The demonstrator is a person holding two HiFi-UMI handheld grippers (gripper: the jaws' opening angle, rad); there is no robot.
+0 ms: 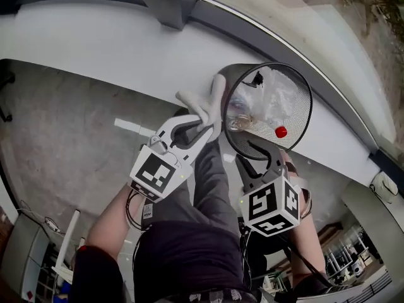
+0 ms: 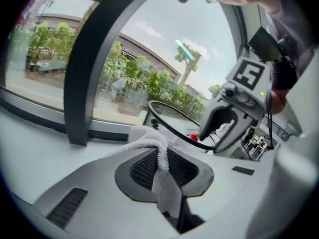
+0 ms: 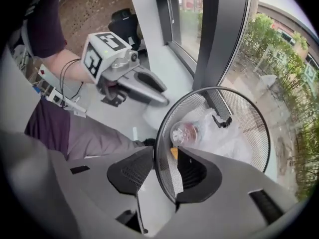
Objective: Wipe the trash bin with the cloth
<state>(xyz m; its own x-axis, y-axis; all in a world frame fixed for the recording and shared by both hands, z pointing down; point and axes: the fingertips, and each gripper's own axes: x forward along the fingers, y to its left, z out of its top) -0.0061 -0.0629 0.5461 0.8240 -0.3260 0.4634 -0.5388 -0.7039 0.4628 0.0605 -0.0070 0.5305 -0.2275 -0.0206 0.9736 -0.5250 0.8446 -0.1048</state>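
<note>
A black wire-mesh trash bin (image 1: pixel 297 115) is tipped with its mouth toward me, over the white ledge. It holds a clear plastic bag (image 1: pixel 276 95), a plastic cup (image 1: pixel 240 120) and a red cap (image 1: pixel 281 132). My right gripper (image 1: pixel 262 155) is shut on the bin's near rim (image 3: pixel 160 148), with one jaw inside the bin and the other outside. My left gripper (image 1: pixel 205 128) is shut on a white cloth (image 1: pixel 206 103). The cloth's free end stands up right beside the bin's outer left wall. In the left gripper view the cloth (image 2: pixel 160 156) drapes between the jaws, and the bin's rim (image 2: pixel 172 126) lies just beyond.
A white window ledge (image 1: pixel 95 43) runs under glass panes, with a grey window post (image 1: pixel 165 2) at the back. The person's grey-trousered leg (image 1: pixel 211 188) lies below both grippers. Speckled floor (image 1: pixel 57 131) spreads to the left.
</note>
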